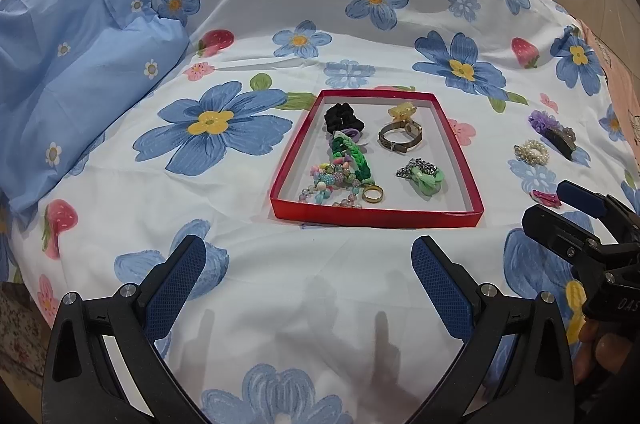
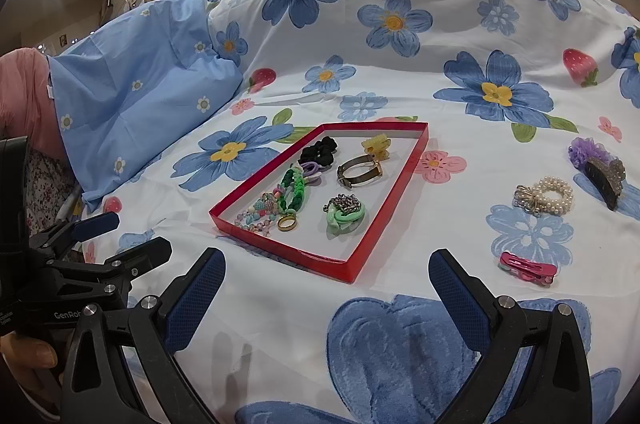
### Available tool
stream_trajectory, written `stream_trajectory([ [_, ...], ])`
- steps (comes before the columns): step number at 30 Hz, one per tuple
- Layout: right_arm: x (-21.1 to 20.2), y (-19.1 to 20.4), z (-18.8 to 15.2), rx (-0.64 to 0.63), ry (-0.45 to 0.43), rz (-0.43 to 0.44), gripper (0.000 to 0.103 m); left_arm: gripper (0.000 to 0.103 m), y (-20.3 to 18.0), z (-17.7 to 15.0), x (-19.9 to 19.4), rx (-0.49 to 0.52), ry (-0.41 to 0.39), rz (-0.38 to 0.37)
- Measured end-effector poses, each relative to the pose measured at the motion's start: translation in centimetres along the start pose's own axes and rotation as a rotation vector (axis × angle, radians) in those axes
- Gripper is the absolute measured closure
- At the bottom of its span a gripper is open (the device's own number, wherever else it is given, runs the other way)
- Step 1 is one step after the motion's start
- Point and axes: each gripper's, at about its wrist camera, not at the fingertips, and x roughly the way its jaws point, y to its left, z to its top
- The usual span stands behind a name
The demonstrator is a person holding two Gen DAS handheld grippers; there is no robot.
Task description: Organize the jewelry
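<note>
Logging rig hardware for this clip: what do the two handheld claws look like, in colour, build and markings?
Both match: the left claw and right claw have matte black angular plastic frames with silver round bolts at the joints, and two fingers faced with dark blue cross-hatched rubber pads. White lettering shows on the left body, cut off by the claw in front. Bare fingers show behind; no cables or sleeves are visible.

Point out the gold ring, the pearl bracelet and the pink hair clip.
gold ring (image 2: 287, 222): right wrist view, on its band.
pearl bracelet (image 2: 554, 195): right wrist view, on its beads.
pink hair clip (image 2: 527, 269): right wrist view, on its middle.
</note>
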Motion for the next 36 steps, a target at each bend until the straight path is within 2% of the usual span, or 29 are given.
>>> stream_trajectory([
  [36, 0.04, 0.29, -0.02, -0.007, 0.003, -0.003, 0.000, 0.000, 0.01, -0.02, 0.52, 0.006, 0.004, -0.003],
])
